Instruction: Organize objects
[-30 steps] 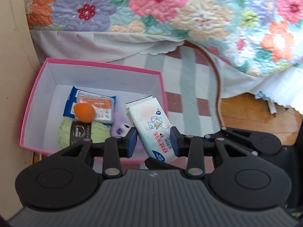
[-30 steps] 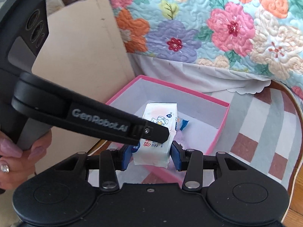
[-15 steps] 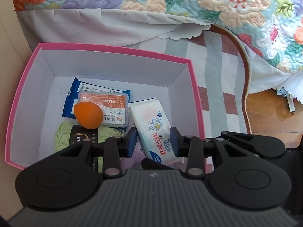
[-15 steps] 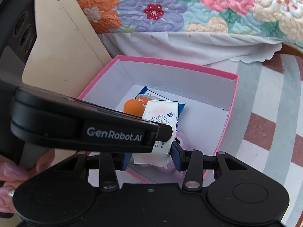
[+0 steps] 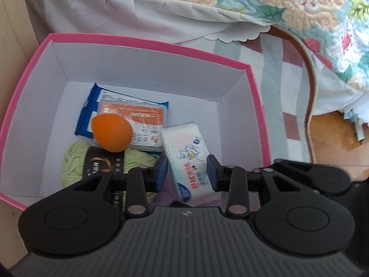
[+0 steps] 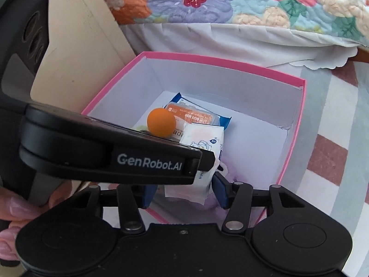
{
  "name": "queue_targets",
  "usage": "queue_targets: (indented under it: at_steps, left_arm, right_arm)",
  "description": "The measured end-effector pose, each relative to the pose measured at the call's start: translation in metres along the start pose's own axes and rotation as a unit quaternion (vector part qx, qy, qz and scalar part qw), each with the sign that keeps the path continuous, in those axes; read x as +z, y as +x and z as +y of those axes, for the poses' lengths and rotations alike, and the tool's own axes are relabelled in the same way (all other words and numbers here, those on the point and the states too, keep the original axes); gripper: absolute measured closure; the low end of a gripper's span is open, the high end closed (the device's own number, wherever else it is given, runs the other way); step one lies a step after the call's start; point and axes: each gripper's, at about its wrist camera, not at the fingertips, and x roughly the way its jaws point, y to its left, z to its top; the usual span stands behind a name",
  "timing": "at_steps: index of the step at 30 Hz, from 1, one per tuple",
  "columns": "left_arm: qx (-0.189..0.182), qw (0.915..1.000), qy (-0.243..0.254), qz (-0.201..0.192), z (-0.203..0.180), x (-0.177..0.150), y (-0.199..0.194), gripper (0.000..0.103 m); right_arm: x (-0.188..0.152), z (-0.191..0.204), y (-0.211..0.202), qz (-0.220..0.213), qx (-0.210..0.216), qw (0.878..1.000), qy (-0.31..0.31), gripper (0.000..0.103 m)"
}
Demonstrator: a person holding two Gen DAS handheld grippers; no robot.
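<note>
A white tissue pack [image 5: 186, 152] with a cartoon print hangs tilted inside the pink box [image 5: 150, 43], low over its contents. My left gripper [image 5: 186, 174] is shut on the pack's lower half. In the right wrist view the same tissue pack [image 6: 203, 138] lies between the blue pads of my right gripper [image 6: 184, 191]. Those jaws are opening, with a gap on each side of the pack. The left gripper's black finger [image 6: 147, 159] crosses that view and hides part of the pack.
The box holds an orange egg-shaped sponge [image 5: 111, 132], a blue packet [image 5: 87, 115], an orange-labelled packet [image 5: 131, 113], green yarn [image 5: 73, 161] and a purple plush [image 6: 230, 173]. A beige panel [image 6: 76, 46] stands left, a floral quilt [image 5: 299, 4] behind, a striped rug [image 5: 283, 73] right. A hand [image 6: 13, 207] shows.
Both grippers have sunk with the tissue pack from above the box rim down into the box. The right gripper's jaws have widened off the pack.
</note>
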Motion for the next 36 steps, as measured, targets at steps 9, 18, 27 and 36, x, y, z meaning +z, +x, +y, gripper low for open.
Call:
queue_targets:
  at_steps: [9,18,27,36]
  left_arm:
    - [0.008,0.9995,0.0,-0.03,-0.001,-0.013,-0.031,0.068]
    - [0.035,0.9984,0.028,-0.033,-0.023,-0.033,-0.076,0.068]
    - [0.04,0.9962,0.058,-0.051,-0.051,-0.051,-0.12,0.067]
    - [0.036,0.9966,0.051,-0.054,-0.057,-0.073,-0.139,0.064]
  right_arm:
    - [-0.017,-0.014,-0.044,-0.043,-0.003,0.999,0.005,0.038]
    - [-0.037,-0.008,-0.115,-0.1,-0.034,0.994,-0.031,0.038]
    - [-0.051,0.004,-0.158,-0.13,-0.064,0.989,-0.008,0.037]
    - [-0.071,0.005,-0.186,-0.119,-0.104,0.987,0.01,0.022]
